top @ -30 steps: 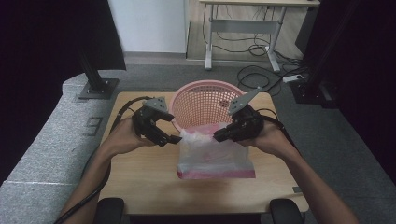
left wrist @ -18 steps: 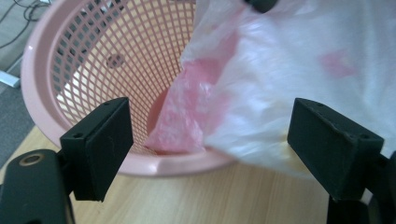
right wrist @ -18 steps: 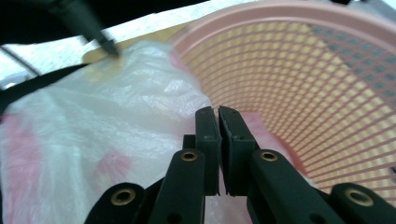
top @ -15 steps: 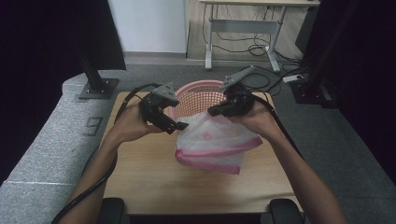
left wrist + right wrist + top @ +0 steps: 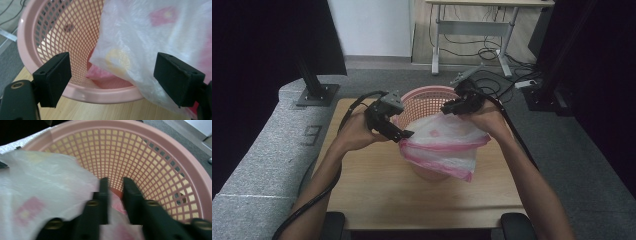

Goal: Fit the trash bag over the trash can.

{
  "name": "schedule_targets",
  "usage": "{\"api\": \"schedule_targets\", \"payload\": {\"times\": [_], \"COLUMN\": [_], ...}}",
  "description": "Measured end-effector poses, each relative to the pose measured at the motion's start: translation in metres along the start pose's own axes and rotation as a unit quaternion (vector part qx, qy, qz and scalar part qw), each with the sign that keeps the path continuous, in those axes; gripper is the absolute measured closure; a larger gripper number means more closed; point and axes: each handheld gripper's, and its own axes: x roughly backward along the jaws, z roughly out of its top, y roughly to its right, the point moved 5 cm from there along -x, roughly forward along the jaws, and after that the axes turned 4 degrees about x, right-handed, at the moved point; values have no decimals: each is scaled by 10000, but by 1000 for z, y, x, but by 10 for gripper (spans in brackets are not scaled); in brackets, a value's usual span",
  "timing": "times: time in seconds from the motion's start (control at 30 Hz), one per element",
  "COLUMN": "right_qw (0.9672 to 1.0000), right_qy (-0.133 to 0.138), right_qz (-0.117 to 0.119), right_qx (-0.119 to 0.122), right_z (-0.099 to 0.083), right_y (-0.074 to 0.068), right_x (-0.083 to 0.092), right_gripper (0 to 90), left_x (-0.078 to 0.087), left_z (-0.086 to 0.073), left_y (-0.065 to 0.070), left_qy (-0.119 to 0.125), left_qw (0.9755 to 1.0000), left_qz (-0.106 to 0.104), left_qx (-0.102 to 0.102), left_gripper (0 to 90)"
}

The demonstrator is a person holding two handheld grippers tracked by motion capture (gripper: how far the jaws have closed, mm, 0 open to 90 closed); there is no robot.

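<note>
Lining the pink basket [image 5: 422, 102] with the plastic bag [image 5: 444, 145], from the looks of it. Bag now off the counter [image 5: 362, 200] and draped over the basket's near rim, unlike a second ago, flat on the wood. Right claw [image 5: 447, 107] just been easing apart, a small gap showing, bag edge right beside its left jaw, nothing pinched. Left claw [image 5: 112, 75] spread wide around the bag's corner, not gripping. Probably needs regrabbing to stretch the mouth over the rim.

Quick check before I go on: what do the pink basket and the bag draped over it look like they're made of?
The basket looks like moulded hard plastic: glossy pink rim, regular lattice walls. The bag appears to be thin plastic film: translucent white, crinkled, with pink print and a pink edge.
</note>
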Motion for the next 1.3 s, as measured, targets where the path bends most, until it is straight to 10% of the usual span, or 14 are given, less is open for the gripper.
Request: {"api": "schedule_targets", "payload": {"times": [0.2, 0.67, 0.97, 1.3], "right_qw": [9995, 9886, 9849, 9909], "right_qy": [-44, -77, -333, 0], "right_qz": [164, 1253, 1368, 1040], "right_qx": [272, 831, 1009, 852], "right_z": [0, -17, -29, -6], "right_y": [-18, -90, -90, -74], "right_x": [21, 40, 29, 43], "right_gripper": [445, 445, 845, 877], "left_x": [-6, -8, 8, 33], "left_z": [0, 0, 2, 17], "left_y": [-1, -1, 1, 13], "left_qy": [46, 11, 123, 374], "left_qw": [9999, 9997, 9992, 9971], "left_qz": [-79, -113, -350, -649], "left_qx": [96, 192, 141, -124], "left_gripper": [144, 145, 162, 200]}}
